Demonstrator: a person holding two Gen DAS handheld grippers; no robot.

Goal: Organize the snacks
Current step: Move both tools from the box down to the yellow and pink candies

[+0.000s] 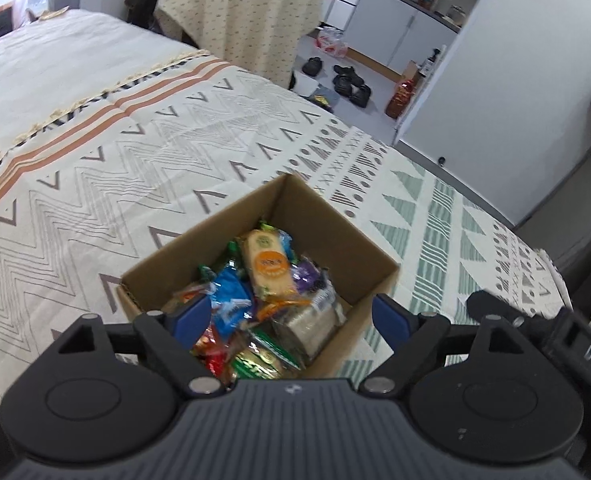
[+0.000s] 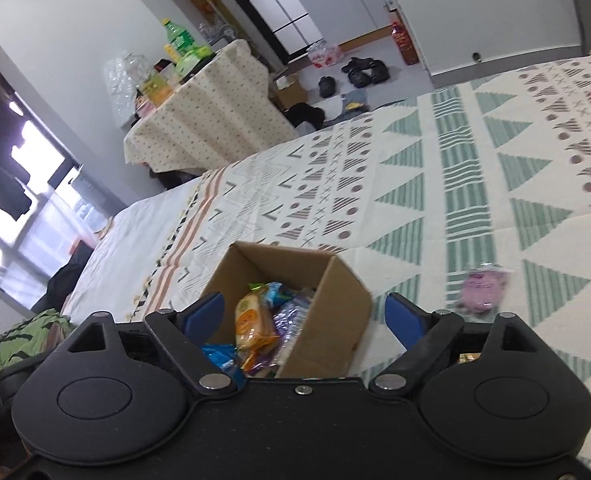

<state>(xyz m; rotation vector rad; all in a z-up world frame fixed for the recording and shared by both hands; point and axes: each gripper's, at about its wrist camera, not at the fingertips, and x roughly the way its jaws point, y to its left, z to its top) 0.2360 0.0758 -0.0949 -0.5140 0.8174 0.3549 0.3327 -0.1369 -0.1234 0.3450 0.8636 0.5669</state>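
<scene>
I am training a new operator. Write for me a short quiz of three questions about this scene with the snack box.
1. True or false: the left gripper is open.
2. Where do most snacks lie? A) in the cardboard box B) on the floor C) on the covered table
3. What lies on the bedspread to the right of the box, and what colour is it?

Key: 1 true. 2 A. 3 A blurred pink packet.
</scene>
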